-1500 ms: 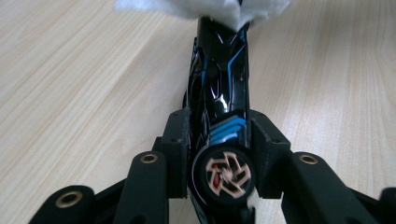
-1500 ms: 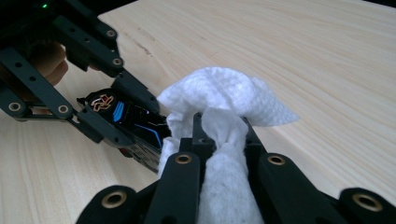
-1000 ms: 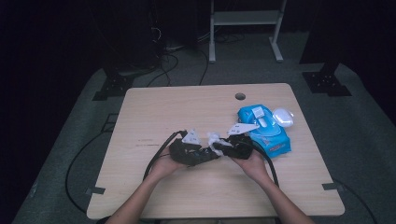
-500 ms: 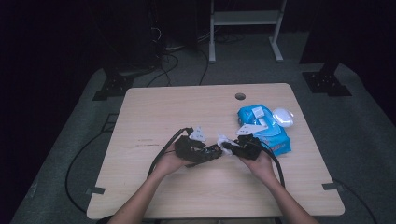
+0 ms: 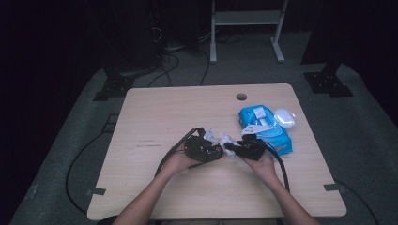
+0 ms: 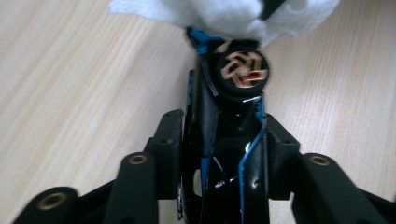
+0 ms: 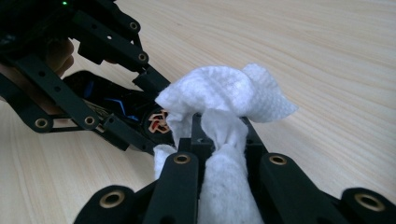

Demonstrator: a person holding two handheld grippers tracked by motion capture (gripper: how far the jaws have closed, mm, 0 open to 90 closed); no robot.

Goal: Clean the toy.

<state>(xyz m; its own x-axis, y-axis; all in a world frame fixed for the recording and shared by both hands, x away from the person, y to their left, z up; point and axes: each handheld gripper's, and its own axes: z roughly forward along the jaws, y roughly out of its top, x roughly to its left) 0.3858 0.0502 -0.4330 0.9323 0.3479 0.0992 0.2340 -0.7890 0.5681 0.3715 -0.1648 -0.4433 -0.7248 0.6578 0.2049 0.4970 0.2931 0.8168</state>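
Meeting mid-table, both tongs (image 5: 224,149) point inward.

A blue wipes pack (image 5: 270,129) lies near the right edge of the wooden table (image 5: 159,112), toward the far side; a white oval lid (image 5: 284,117) rests at its far right corner, touching it; a round cable hole (image 5: 241,96) sits by the far edge; beyond the table, a white metal frame (image 5: 246,18) stands on grey floor (image 5: 371,136).
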